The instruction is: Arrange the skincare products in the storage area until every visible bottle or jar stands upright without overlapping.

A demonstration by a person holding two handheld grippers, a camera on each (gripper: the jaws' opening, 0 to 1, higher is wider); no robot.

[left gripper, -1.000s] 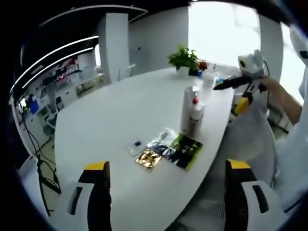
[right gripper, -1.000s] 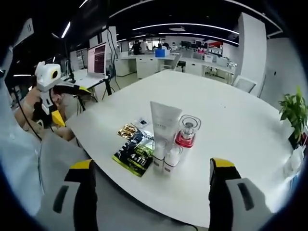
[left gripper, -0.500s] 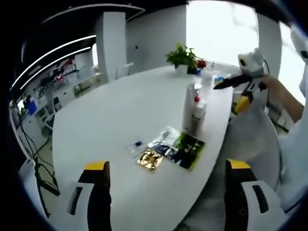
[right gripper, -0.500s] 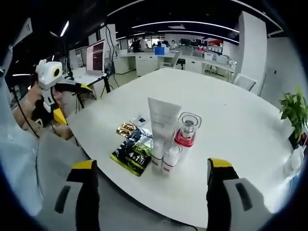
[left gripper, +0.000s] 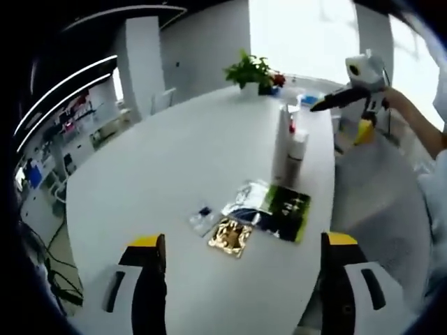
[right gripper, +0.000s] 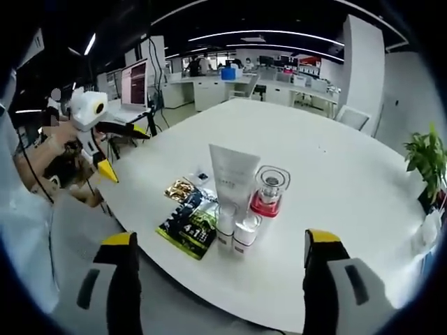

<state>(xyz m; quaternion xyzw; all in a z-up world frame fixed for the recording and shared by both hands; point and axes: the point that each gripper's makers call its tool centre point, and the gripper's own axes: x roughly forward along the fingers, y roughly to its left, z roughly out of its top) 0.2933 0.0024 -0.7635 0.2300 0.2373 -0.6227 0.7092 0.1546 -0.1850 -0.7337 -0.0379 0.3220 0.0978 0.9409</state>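
Nearly done, by the look: tube, jar and two small bottles upright, clustered beside flat sachets; left gripper and right gripper spread, empty.

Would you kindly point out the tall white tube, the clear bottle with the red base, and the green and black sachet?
tall white tube (right gripper: 234,171), right gripper view, on the tube's flat upper body.
clear bottle with the red base (right gripper: 268,188), right gripper view, on its clear upper part.
green and black sachet (right gripper: 187,227), right gripper view, on its printed face.
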